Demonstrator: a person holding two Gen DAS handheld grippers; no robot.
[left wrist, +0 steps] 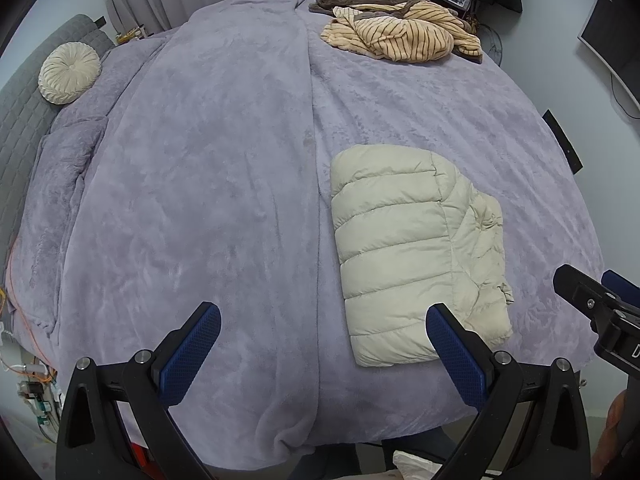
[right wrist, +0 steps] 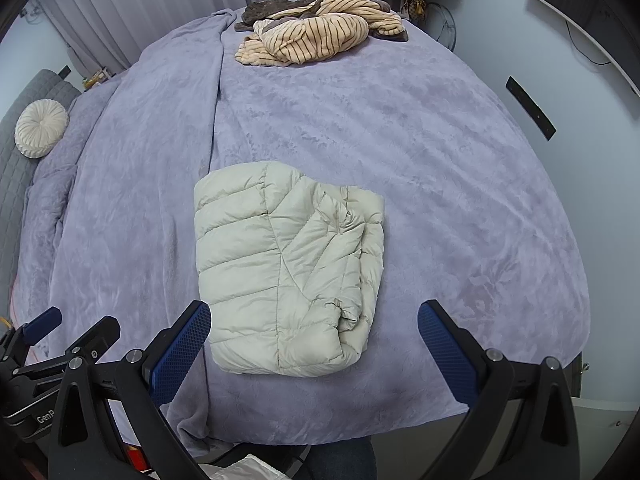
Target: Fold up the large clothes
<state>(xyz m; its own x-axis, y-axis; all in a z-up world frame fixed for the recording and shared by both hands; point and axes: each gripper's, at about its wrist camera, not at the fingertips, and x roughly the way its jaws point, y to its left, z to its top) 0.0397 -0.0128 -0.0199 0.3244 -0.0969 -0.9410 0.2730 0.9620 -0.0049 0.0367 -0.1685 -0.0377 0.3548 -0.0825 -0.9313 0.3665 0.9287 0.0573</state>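
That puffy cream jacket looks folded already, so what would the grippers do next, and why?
Probably reach toward the striped garment heaped at the far end of the bed. The jacket lies as a compact folded bundle, and both the left gripper and right gripper are open, empty and clear of it, while the striped one is crumpled, unfolded.

My left hand-held gripper [left wrist: 323, 350] hangs level, jaws spread wide, blue pads [left wrist: 191, 354] facing each other, nothing between them. My right hand-held gripper [right wrist: 314, 346] sits just beside it, likewise wide open and empty. Both point forward, side by side, tilted slightly downward.
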